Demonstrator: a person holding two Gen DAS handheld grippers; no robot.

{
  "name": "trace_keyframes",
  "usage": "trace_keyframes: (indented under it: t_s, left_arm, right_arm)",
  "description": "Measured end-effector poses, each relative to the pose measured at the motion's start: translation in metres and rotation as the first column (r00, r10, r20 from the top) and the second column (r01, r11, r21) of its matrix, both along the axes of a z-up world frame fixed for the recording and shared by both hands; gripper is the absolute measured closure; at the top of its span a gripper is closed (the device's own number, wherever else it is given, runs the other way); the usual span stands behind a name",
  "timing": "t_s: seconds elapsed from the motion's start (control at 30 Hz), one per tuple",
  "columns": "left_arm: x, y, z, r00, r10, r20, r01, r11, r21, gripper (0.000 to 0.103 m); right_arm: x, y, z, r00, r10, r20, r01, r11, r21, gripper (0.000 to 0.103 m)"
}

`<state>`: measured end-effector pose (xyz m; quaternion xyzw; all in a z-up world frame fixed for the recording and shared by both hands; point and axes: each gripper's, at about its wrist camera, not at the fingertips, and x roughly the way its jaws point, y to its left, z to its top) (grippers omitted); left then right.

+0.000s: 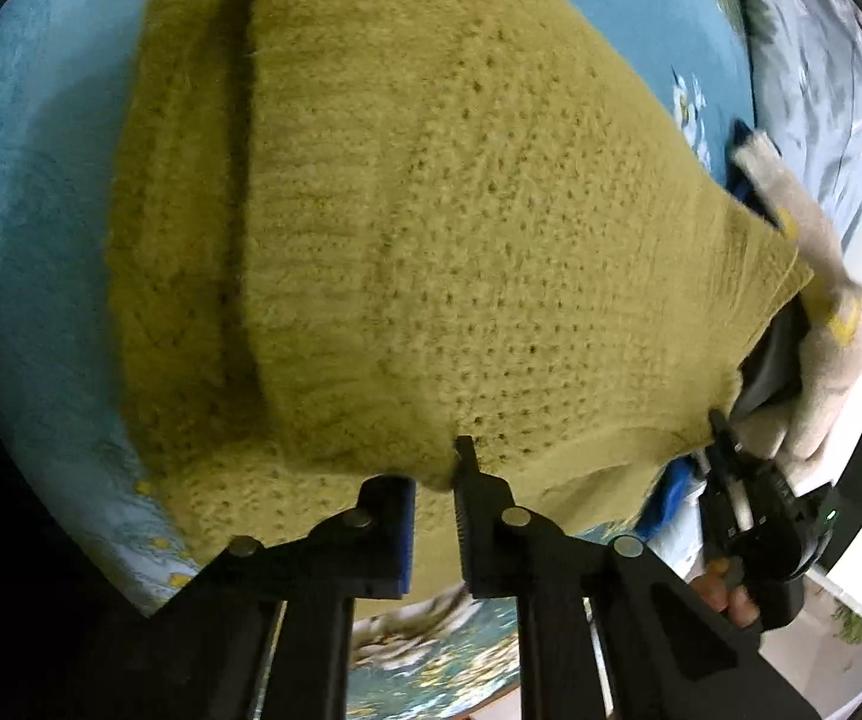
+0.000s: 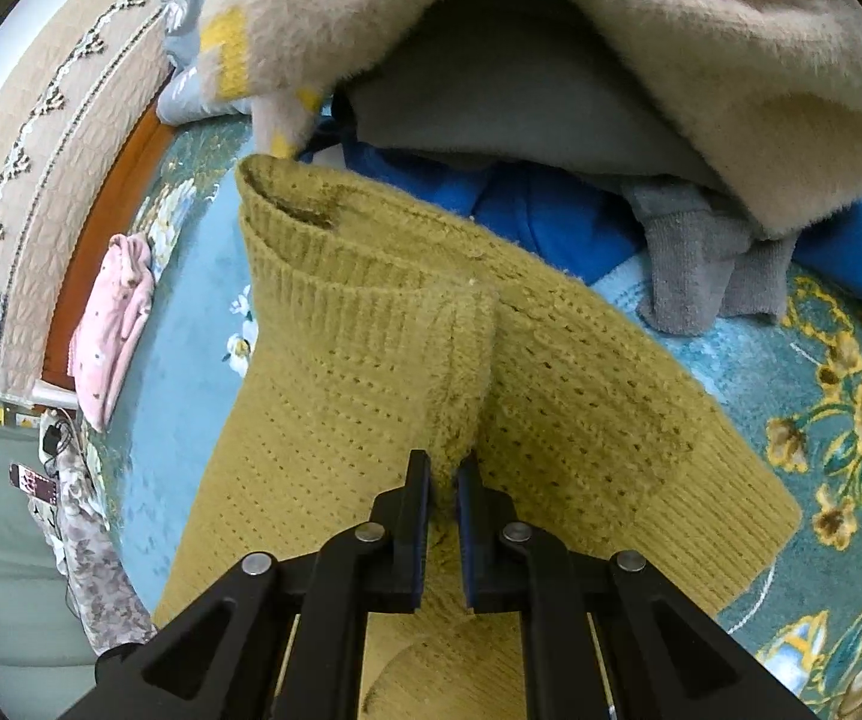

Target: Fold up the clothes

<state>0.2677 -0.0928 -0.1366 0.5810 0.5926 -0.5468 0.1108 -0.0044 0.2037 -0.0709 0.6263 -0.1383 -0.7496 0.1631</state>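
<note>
An olive-yellow knit sweater (image 1: 431,228) lies spread over a blue floral bedspread (image 1: 41,210). My left gripper (image 1: 436,480) is shut on the sweater's near edge, with the fabric pinched between the jaws. My right gripper (image 2: 444,480) is shut on a bunched fold of the same sweater (image 2: 371,360), lifting it slightly. The right gripper also shows in the left wrist view (image 1: 730,450) at the sweater's right edge. A ribbed cuff or hem (image 2: 287,222) stands open at the far end.
A pile of clothes lies just beyond the sweater: a beige fuzzy garment (image 2: 670,30), a grey one (image 2: 700,258) and a blue one (image 2: 550,210). A pink garment (image 2: 113,318) lies at the bed's left edge. The bedspread (image 2: 820,420) has yellow flowers.
</note>
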Motion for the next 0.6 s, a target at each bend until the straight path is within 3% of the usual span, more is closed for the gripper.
trace_keyframes:
  t_s: [0.13, 0.33, 0.5, 0.6]
  left_arm:
    - [0.001, 0.004, 0.012, 0.999, -0.044, -0.013, 0.044, 0.999, 0.003, 0.094]
    - [0.001, 0.026, 0.049, 0.983, -0.157, -0.096, 0.163, 0.985, 0.062, 0.094]
    - [0.003, 0.037, 0.036, 0.974, -0.223, -0.043, 0.226, 0.971, 0.081, 0.094]
    - [0.005, 0.041, 0.027, 0.967, -0.253, -0.011, 0.253, 0.963, 0.09, 0.094]
  right_arm:
    - [0.005, 0.014, 0.01, 1.0, 0.004, 0.006, -0.004, 1.0, 0.022, 0.094]
    - [0.013, 0.035, 0.026, 1.0, 0.007, 0.015, -0.008, 0.998, 0.056, 0.094]
    - [0.02, 0.052, 0.038, 1.0, 0.01, 0.023, -0.012, 0.996, 0.085, 0.094]
    - [0.028, 0.062, 0.017, 0.998, -0.009, 0.065, 0.003, 0.996, 0.091, 0.094]
